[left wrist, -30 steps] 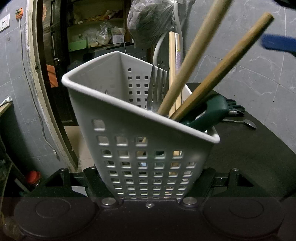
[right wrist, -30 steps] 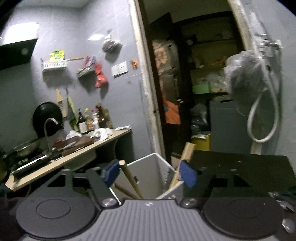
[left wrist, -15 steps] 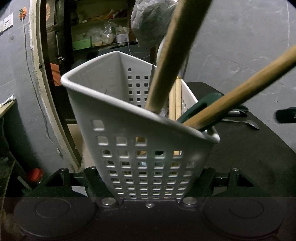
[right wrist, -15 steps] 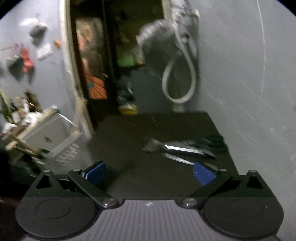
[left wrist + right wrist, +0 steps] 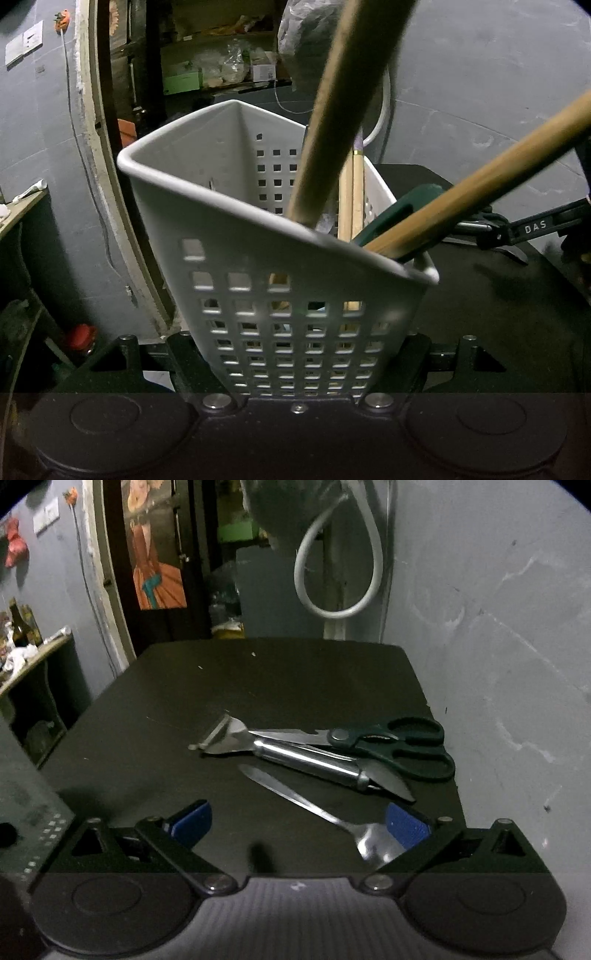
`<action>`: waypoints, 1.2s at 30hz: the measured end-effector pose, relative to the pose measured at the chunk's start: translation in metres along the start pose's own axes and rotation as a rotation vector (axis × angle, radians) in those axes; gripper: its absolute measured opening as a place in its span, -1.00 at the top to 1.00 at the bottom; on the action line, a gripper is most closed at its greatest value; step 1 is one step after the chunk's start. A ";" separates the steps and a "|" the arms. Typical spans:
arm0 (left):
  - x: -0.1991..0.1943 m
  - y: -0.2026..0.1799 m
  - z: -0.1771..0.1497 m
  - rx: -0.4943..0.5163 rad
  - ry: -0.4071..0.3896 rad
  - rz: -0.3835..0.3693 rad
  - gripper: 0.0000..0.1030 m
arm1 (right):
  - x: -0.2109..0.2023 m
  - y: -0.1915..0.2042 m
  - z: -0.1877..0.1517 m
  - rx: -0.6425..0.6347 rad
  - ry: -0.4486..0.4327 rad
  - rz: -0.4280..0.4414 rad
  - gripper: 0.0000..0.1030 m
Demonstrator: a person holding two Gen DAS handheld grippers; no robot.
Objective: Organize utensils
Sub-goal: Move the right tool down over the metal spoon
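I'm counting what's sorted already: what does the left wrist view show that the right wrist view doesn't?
Only the left wrist view: the white basket gripped by the left claw, with wooden handles and a green-handled tool inside.
Only the right wrist view: the scissors, peeler and spoon in full, before the open right claw.
Both: the black table.

A white basket (image 5: 295, 295) pierced with square holes is seen; black-handled scissors (image 5: 388, 746) and a silver peeler (image 5: 295, 755) on a black table (image 5: 258, 686).

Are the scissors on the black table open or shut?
Shut: the scissors lie with both handle loops side by side and the blades together, partly behind the peeler.
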State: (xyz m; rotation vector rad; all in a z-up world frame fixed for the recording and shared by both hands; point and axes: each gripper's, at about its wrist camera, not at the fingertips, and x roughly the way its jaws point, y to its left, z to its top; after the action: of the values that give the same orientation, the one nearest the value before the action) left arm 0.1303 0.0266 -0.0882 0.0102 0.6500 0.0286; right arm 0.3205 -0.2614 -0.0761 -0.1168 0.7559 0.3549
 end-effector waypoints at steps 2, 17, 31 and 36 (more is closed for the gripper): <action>0.000 -0.001 0.000 -0.001 0.001 0.004 -0.48 | 0.010 -0.006 0.001 0.001 0.027 0.012 -0.99; 0.003 -0.004 0.002 0.017 0.010 0.007 -0.49 | 0.031 -0.009 -0.006 0.007 0.125 0.057 -0.99; 0.007 0.000 0.005 0.035 0.011 -0.013 -0.49 | 0.011 0.010 -0.021 0.014 0.145 0.083 -0.99; 0.007 0.002 0.006 0.040 0.013 -0.018 -0.49 | 0.000 0.018 -0.029 -0.013 0.125 0.067 -0.65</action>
State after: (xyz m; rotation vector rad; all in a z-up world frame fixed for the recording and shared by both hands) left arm 0.1397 0.0284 -0.0879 0.0423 0.6632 -0.0017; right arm 0.2951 -0.2511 -0.0967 -0.1274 0.8829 0.4194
